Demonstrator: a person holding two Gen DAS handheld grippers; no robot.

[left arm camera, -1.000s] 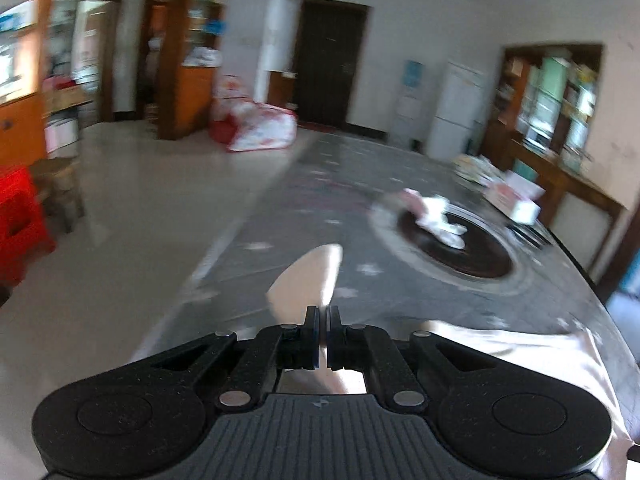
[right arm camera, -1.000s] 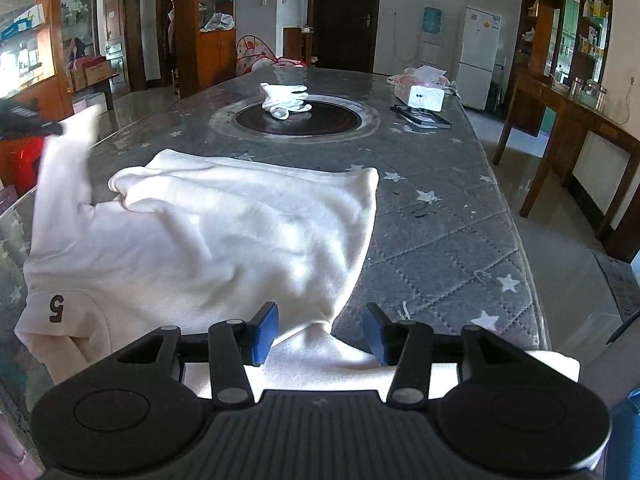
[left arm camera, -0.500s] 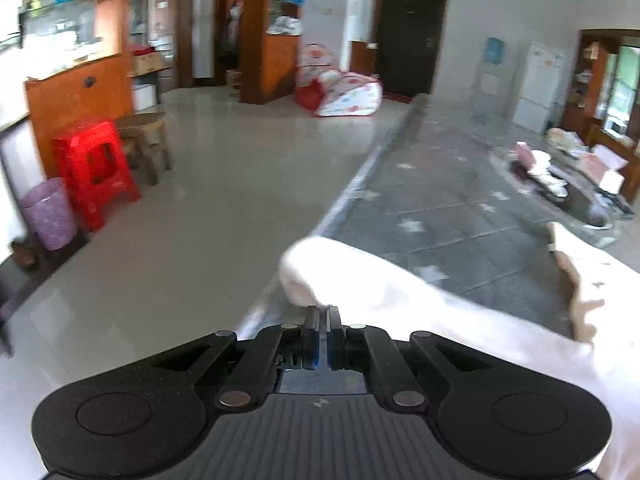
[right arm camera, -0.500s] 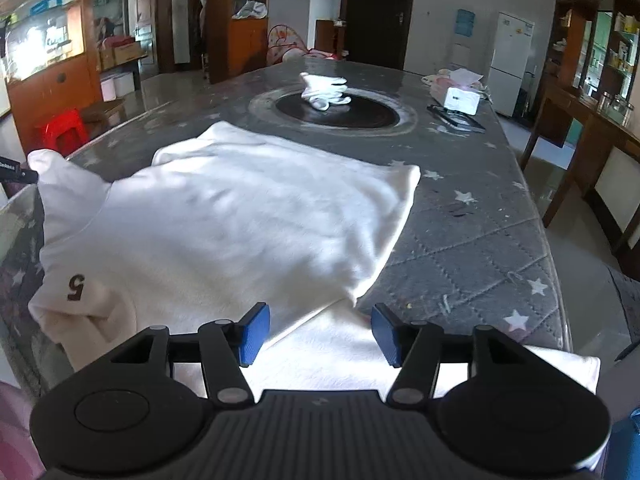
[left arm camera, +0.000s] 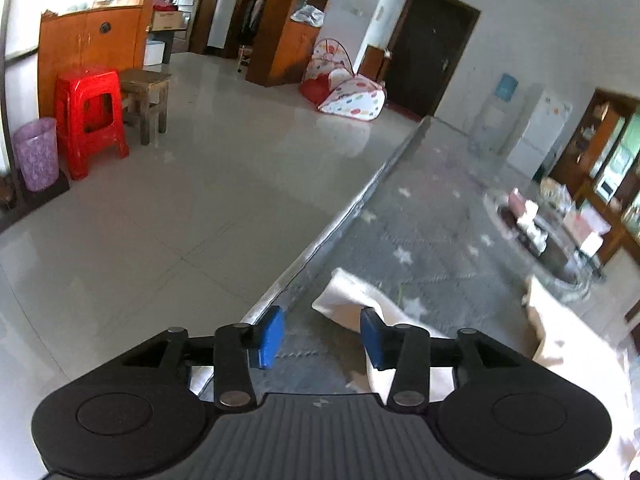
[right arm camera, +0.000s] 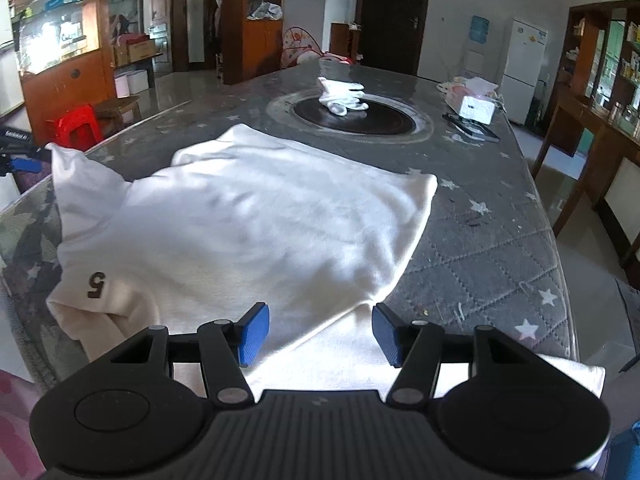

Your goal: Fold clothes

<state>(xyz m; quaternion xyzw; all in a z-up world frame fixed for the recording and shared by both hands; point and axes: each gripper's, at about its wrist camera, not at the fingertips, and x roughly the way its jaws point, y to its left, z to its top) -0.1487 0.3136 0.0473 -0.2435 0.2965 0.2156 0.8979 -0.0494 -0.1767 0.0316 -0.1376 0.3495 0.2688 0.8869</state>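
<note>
A white sweatshirt (right arm camera: 248,220) with a dark "5" (right arm camera: 97,285) lies spread on the grey star-patterned table (right arm camera: 500,248). Its left sleeve (left arm camera: 348,304) lies stretched out toward the table's left edge. My left gripper (left arm camera: 320,332) hovers just short of the sleeve's end; its jaws are opening, the cloth is free of both pads, and it runs back under the right finger. In the right wrist view that gripper (right arm camera: 20,164) shows at the far left. My right gripper (right arm camera: 318,334) stands open over the sweatshirt's near hem, gripping nothing.
White gloves (right arm camera: 340,98) rest on a dark round hotplate (right arm camera: 360,116) mid-table, and a tissue box (right arm camera: 474,106) stands at the back right. The table edge (left arm camera: 340,224) drops to tiled floor on the left, with a red stool (left arm camera: 90,116) and a purple bin (left arm camera: 36,152).
My left gripper carried the sleeve out to the left and down, then opened and let it go onto the table. The right gripper's jaws widened a little and it stayed in place.
</note>
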